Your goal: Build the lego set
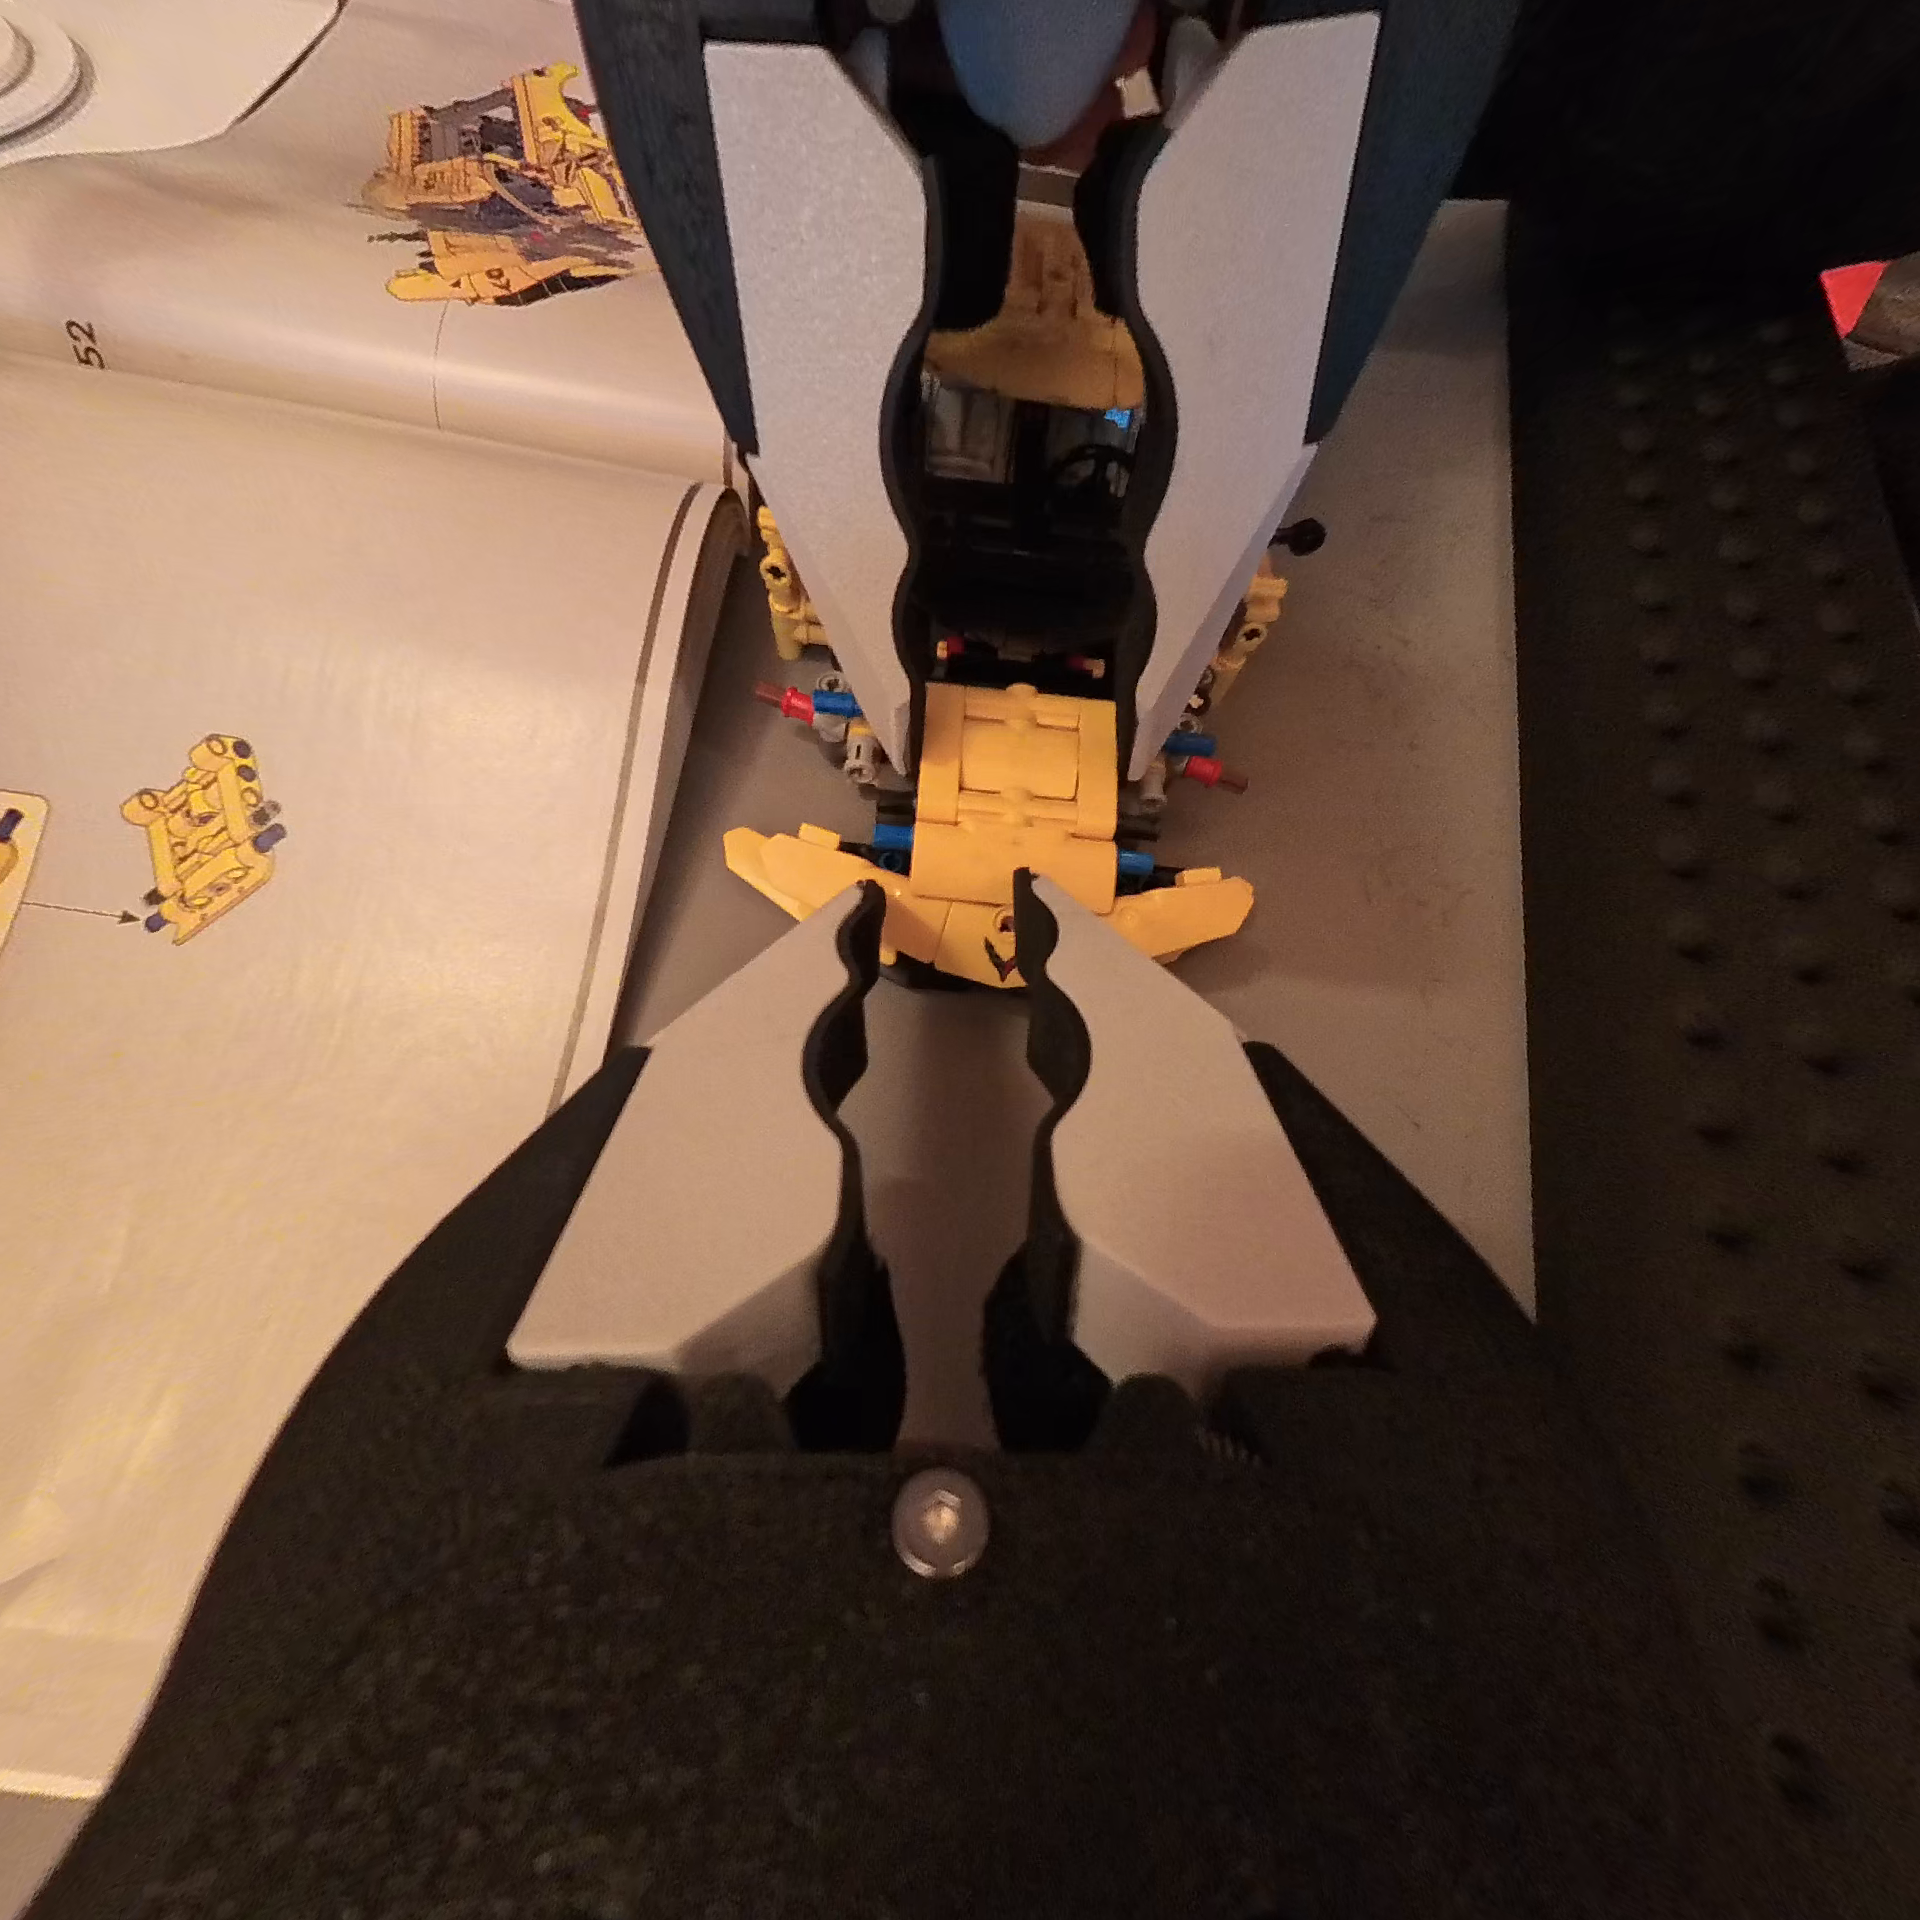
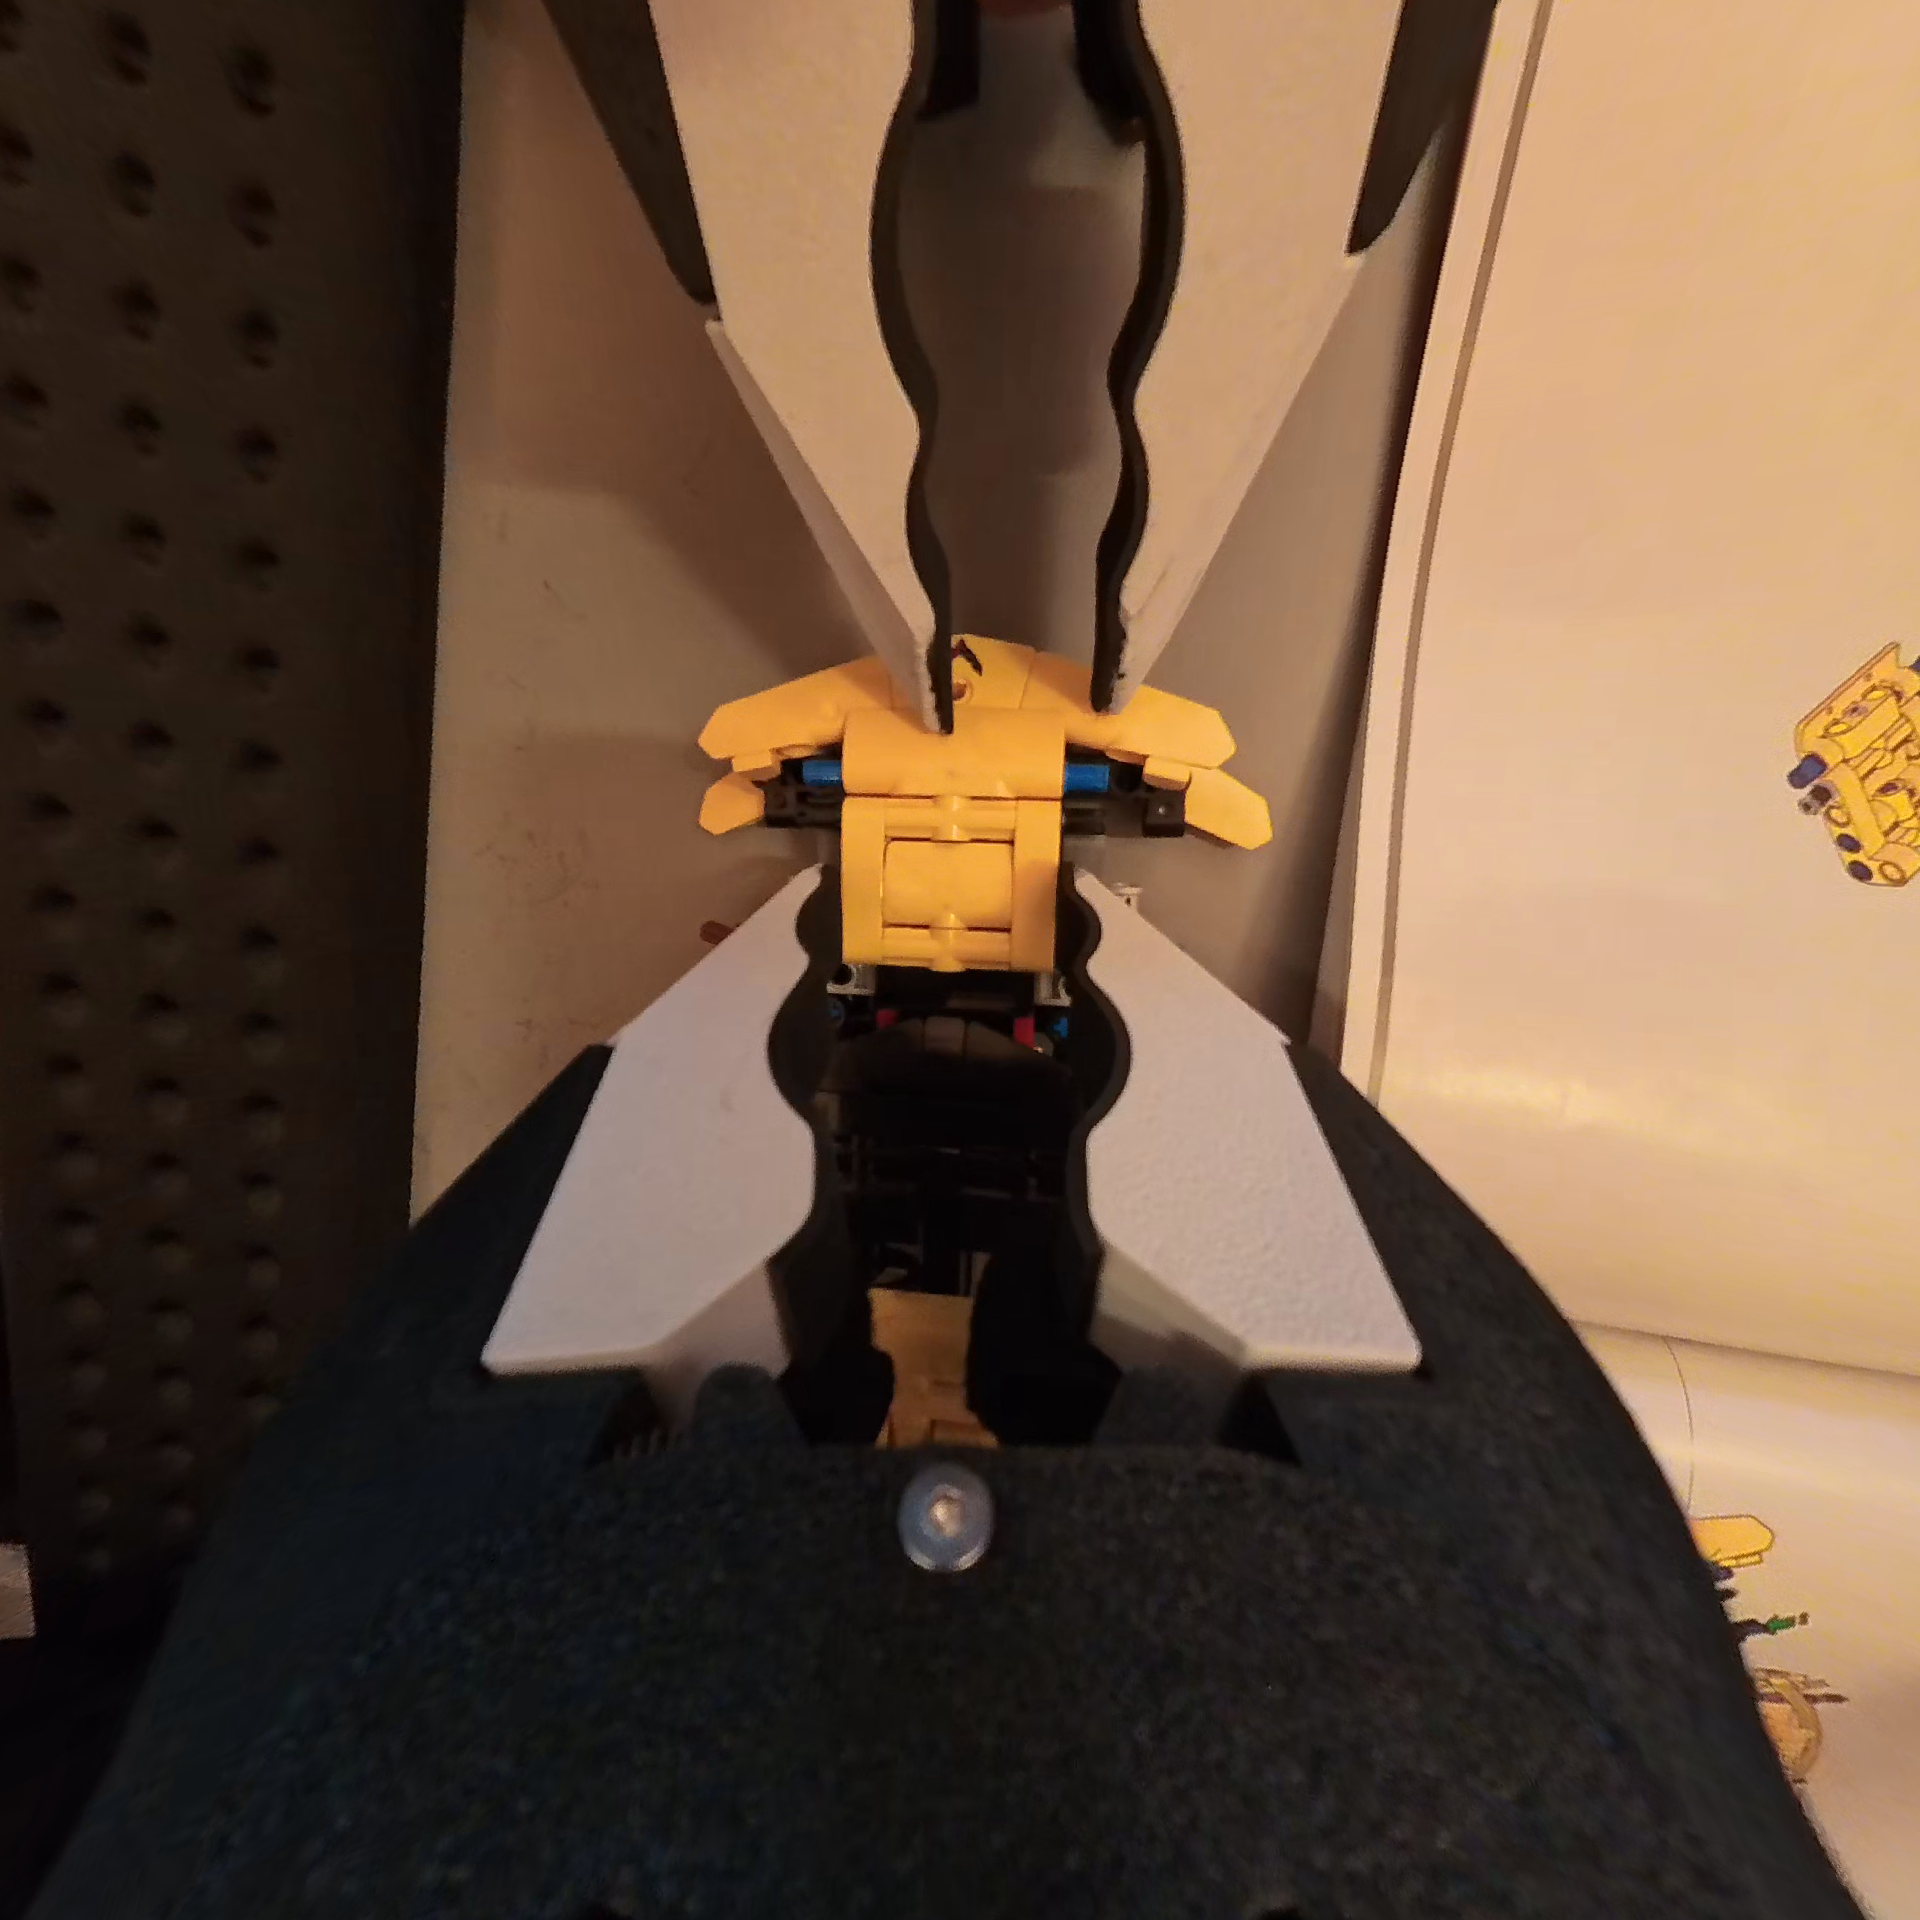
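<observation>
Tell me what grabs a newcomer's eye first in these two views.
The yellow lego car sits on the pale board in the middle, caught between two claws that face each other. The right claw straddles its dark cabin, while the left claw has its tips at the yellow nose. An open instruction booklet lies beside the model.
</observation>
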